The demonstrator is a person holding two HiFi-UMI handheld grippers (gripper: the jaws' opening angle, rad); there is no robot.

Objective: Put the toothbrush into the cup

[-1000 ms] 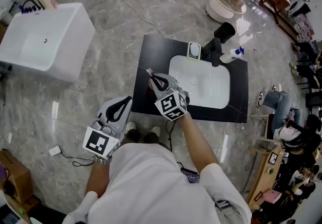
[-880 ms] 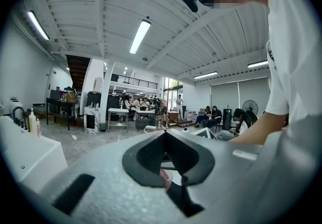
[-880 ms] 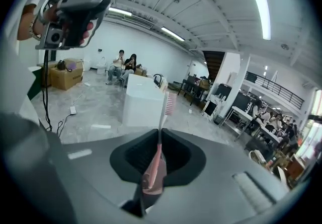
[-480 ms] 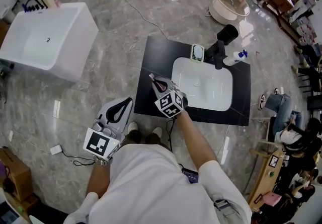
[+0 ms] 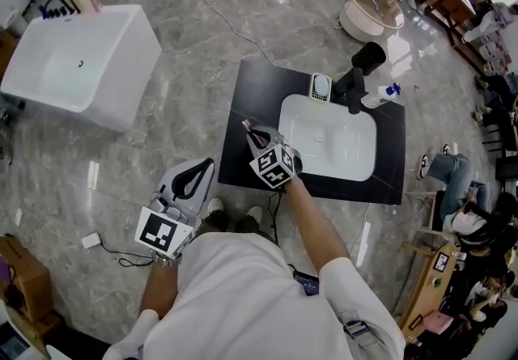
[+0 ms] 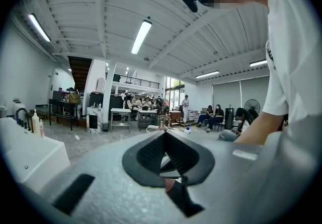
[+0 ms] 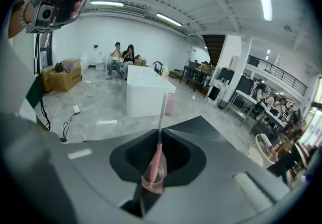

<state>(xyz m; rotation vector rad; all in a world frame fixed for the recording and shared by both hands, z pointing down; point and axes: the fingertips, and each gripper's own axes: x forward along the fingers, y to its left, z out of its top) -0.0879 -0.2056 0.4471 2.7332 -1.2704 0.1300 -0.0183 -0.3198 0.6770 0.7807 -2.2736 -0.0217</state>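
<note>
My right gripper (image 5: 252, 132) is shut on a toothbrush (image 7: 160, 117) with a pink handle, a white neck and pink bristles, which sticks out past the jaws. It hovers over the front left part of the black counter (image 5: 251, 91). A pale green and white cup-like holder (image 5: 321, 87) stands at the back rim of the white sink (image 5: 328, 136). A black cup (image 5: 369, 56) sits beyond the black tap (image 5: 350, 85). My left gripper (image 5: 207, 163) hangs shut and empty by the person's left side, over the floor.
A bottle with a blue cap (image 5: 380, 95) lies at the counter's back right. A white bathtub (image 5: 77, 63) stands on the marble floor to the left, a round white basin (image 5: 368, 6) beyond the counter. People sit at the right edge (image 5: 453, 164).
The right gripper still holds the toothbrush over the counter's front left, barely moved. The head view has shifted slightly. The left gripper stays put.
</note>
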